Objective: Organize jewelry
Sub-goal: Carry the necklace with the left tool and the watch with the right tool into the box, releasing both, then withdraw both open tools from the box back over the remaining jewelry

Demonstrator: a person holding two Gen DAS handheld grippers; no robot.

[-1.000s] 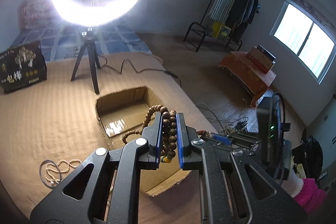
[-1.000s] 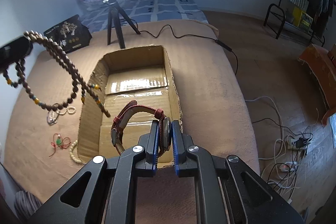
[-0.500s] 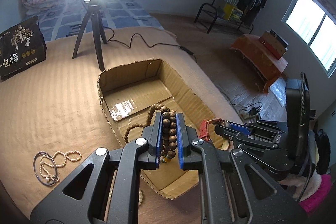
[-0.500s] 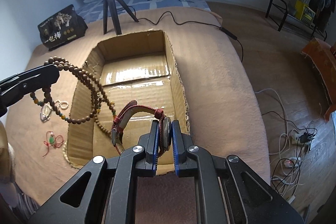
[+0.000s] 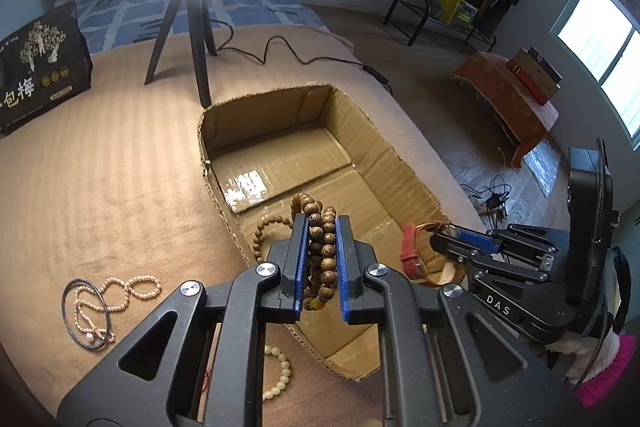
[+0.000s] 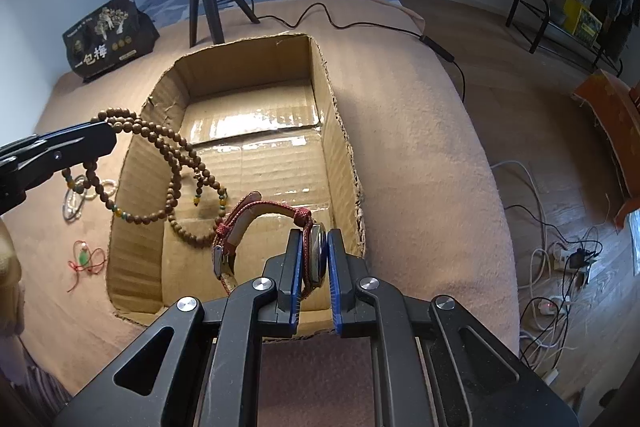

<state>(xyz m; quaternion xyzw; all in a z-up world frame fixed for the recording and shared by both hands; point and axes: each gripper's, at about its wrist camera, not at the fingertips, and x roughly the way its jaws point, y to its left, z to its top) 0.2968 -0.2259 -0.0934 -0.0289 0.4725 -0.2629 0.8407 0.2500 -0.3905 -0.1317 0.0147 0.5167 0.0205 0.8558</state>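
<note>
An open cardboard box (image 5: 384,143) (image 6: 336,131) lies on the tan blanket. My left gripper (image 5: 320,223) (image 6: 108,139) is shut on a long string of brown wooden beads (image 5: 320,247) (image 6: 176,163). Its loops hang over the box's left wall and down inside. My right gripper (image 6: 314,235) (image 5: 436,239) hovers over the box's near end with a red-strapped watch (image 6: 256,211) (image 5: 410,247) between its pads. Its jaws are opening slightly, with the watch case still gripped and the strap arching out to the left.
On the blanket left of the box lie a pearl necklace with a metal bangle (image 5: 86,307), a pale bead bracelet (image 5: 280,371) and a red cord with a green pendant (image 6: 84,259). A ring-light tripod (image 5: 196,27), its cable and a black bag (image 5: 40,67) stand behind the box.
Both grippers have sunk toward the box. The left one tipped downward and came in over the left wall, so the bead loops now dangle inside the box beside the watch.
</note>
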